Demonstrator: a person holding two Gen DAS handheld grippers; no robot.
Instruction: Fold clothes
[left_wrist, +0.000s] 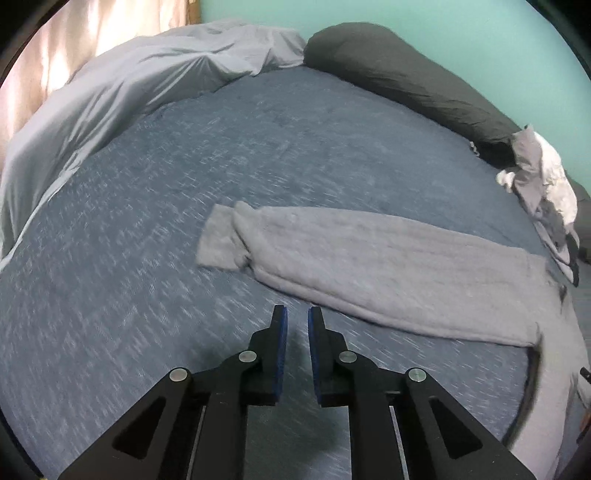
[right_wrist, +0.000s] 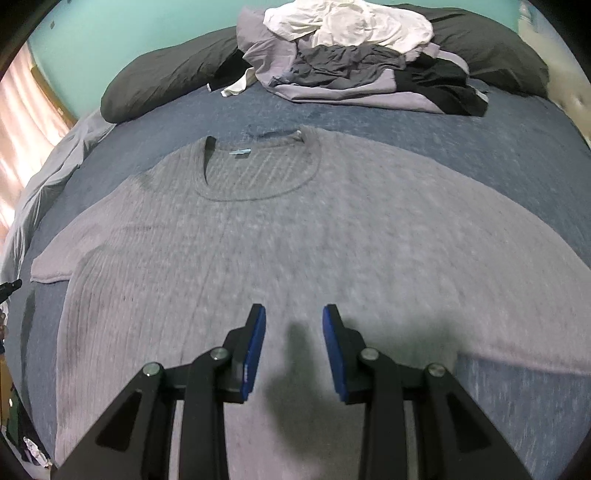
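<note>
on the blue heathered bed cover (right_wrist: 517, 155): grey ribbed knit sweater (right_wrist: 295, 236), spread flat, front up, neckline far. left gripper (left_wrist: 297, 314) narrowly parted, empty, beside the sleeve. right gripper (right_wrist: 293, 314) spread, empty, above the hem. risk: single-layer pinch, skewed fold. containers: none; loose heap of unfolded laundry (right_wrist: 351, 55) by the dark pillows (right_wrist: 159, 77).

- You have open blue bedspread (left_wrist: 155, 258) to the left of the grey sweater (right_wrist: 280, 251), clear up to the rumpled light-grey sheet (left_wrist: 122, 85) along that edge.
- At the head of the bed, the dark pillow (left_wrist: 406, 77) and the heap of unfolded clothes (right_wrist: 354, 55) block your way.
- Between the sweater's collar and that heap, a strip of bedspread stays passable.
</note>
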